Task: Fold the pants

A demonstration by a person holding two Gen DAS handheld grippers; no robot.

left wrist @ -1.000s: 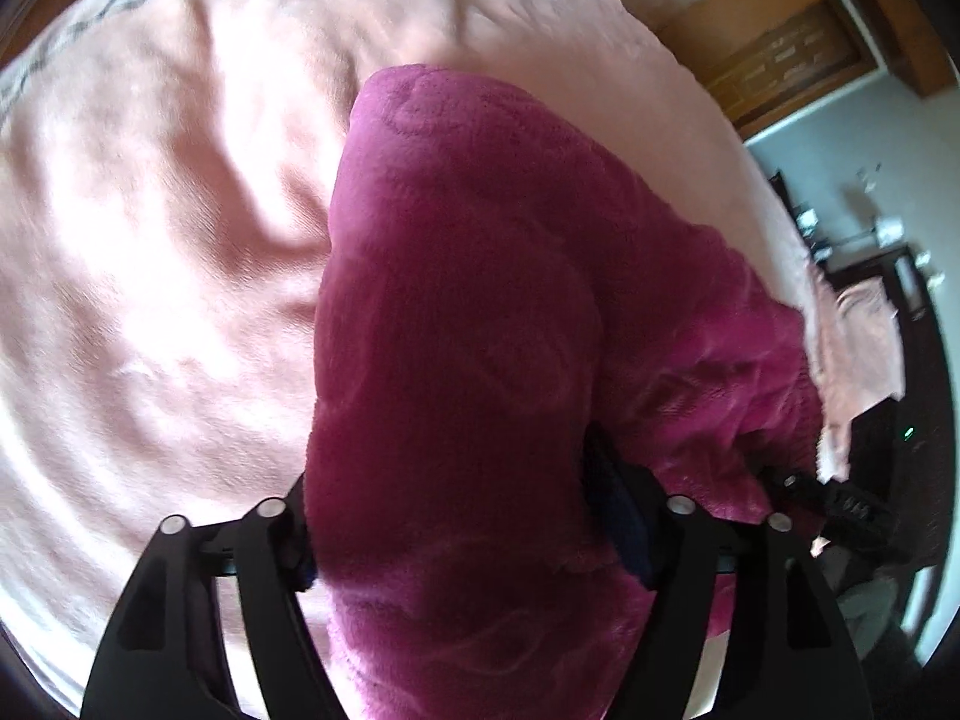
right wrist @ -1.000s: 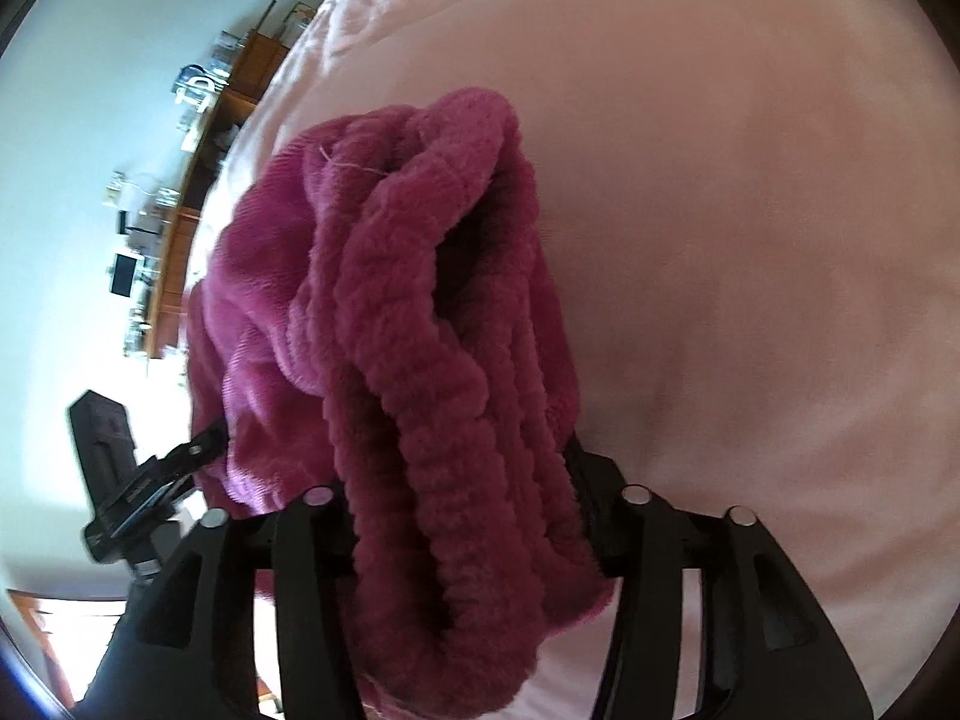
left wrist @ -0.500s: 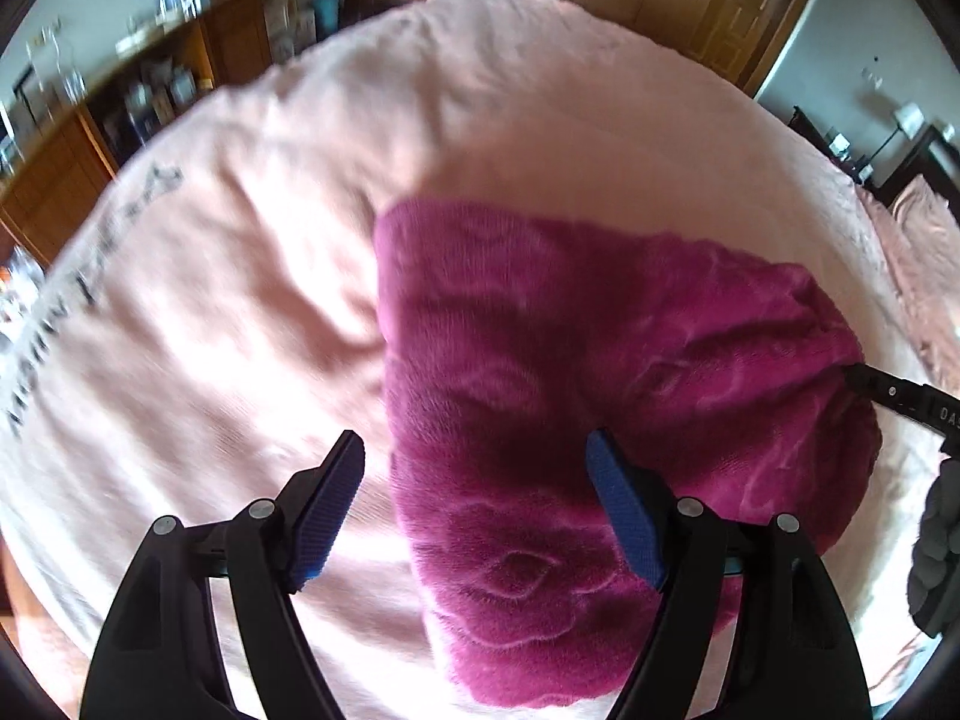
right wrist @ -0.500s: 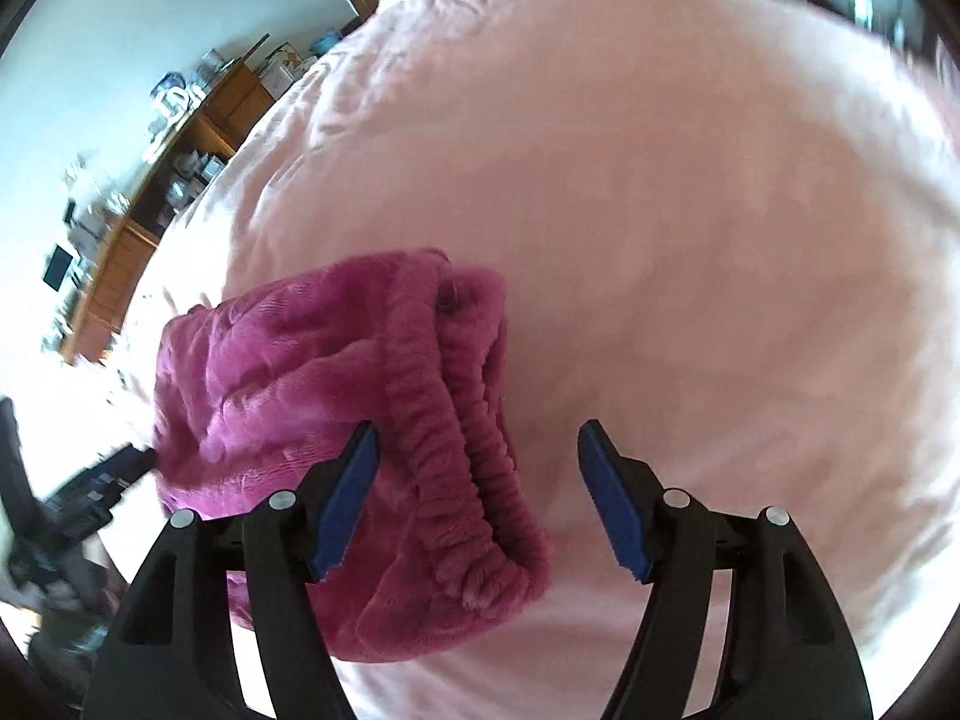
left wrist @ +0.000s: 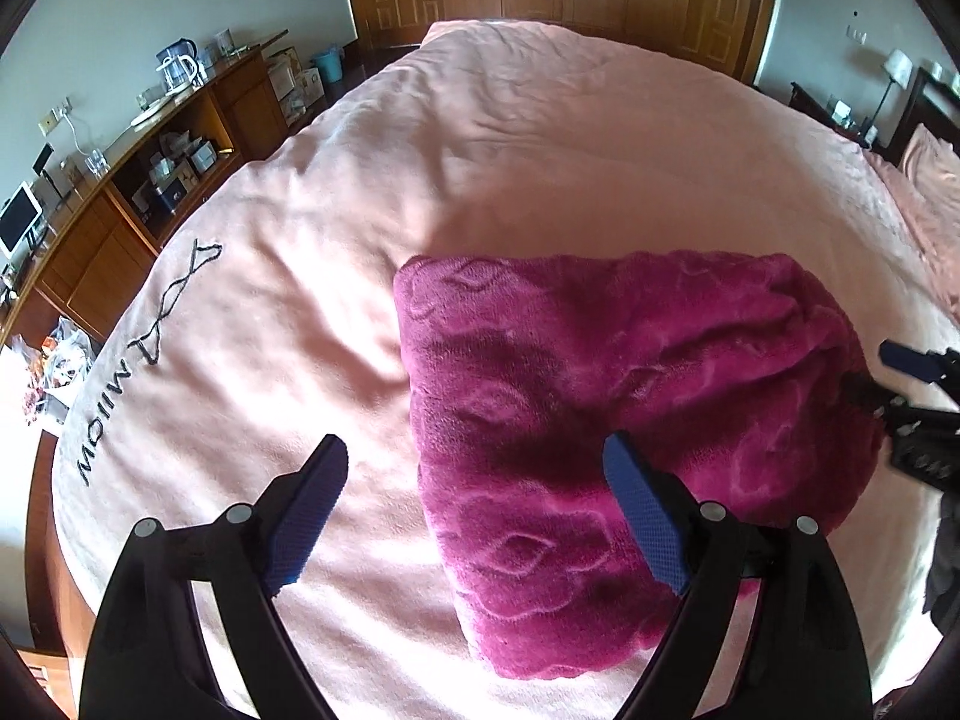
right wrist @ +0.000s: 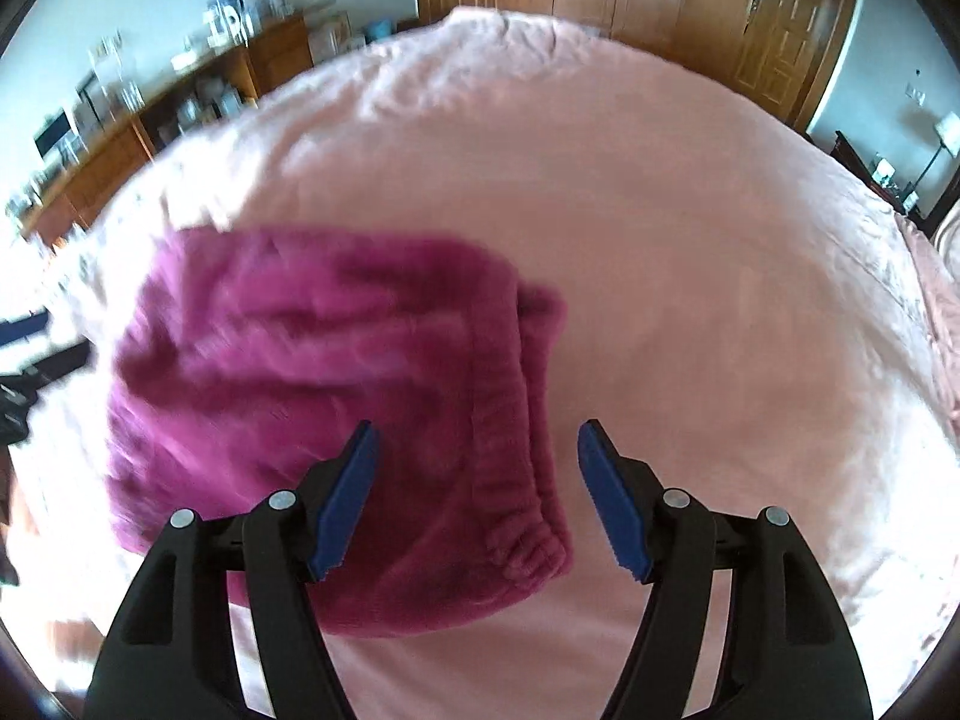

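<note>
Both grippers, left [left wrist: 474,486] still opening and right [right wrist: 477,468] spread apart, are held empty above folded magenta pants [left wrist: 600,408] laid mid-bed [left wrist: 540,138].

Left gripper [left wrist: 474,468]: a second ago clamped on the magenta pants [left wrist: 630,420], now off the fabric and higher above the bed [left wrist: 540,120], jaws opening, nothing between the pads; right gripper [right wrist: 477,456]: earlier closed on the bunched waistband [right wrist: 528,432], now released and raised, jaws apart; pants: formerly gathered and lifted, now lying flat in a folded block on the bed.
</note>
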